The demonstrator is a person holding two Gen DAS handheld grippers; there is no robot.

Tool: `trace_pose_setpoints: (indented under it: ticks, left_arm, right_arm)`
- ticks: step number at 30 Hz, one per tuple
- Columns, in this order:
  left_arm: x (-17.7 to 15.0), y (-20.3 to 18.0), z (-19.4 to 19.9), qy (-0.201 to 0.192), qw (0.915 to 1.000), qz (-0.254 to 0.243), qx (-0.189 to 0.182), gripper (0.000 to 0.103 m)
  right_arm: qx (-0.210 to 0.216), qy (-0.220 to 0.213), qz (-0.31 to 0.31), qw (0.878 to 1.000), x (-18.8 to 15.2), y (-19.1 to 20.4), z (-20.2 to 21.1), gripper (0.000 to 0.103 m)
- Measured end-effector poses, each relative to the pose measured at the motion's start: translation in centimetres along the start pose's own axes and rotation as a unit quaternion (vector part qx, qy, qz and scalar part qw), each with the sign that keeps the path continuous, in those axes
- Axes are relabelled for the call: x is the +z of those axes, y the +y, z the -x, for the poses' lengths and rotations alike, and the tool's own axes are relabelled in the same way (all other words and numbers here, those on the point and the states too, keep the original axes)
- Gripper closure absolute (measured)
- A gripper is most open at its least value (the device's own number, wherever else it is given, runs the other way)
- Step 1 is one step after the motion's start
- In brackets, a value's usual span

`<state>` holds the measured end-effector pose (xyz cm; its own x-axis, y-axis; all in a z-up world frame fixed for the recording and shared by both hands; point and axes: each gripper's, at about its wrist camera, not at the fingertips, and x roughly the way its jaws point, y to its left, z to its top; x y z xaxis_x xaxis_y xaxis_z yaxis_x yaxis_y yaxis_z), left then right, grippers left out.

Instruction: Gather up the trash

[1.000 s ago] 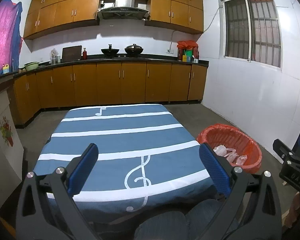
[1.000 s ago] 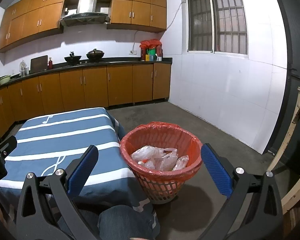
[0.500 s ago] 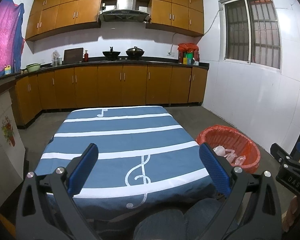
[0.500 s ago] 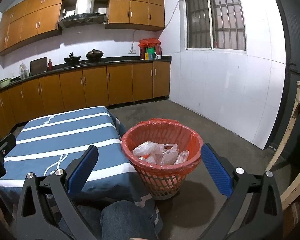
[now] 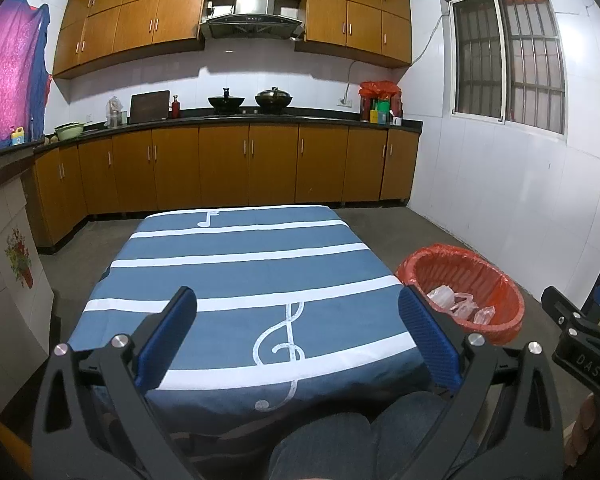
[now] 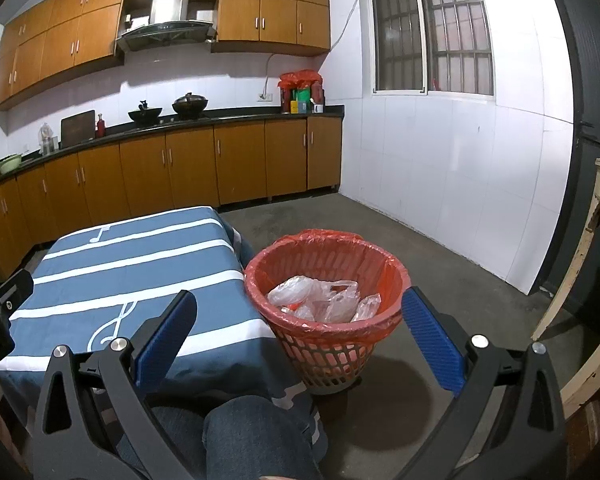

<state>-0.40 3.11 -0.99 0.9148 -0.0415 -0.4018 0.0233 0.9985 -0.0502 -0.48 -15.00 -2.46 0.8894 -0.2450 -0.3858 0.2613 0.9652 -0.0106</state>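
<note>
Both my left tongs [image 5: 296,336] and right tongs [image 6: 298,334] hang released, holding nothing. The trash [image 6: 320,298] lies in the red basket [image 6: 340,344], right of the table [image 5: 240,276], just beyond my right tongs, the nearer pair.
</note>
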Motion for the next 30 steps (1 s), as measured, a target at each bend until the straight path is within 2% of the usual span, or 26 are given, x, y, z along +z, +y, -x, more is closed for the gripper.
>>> trace_pose_setpoints:
  ticks: [30]
  left_arm:
    - [-0.22,0.09,-0.07,0.008,0.9998,0.005,0.019,0.004]
  right_arm:
    - [0.001,0.007,-0.001,1.000,-0.29,0.03,-0.25,0.002]
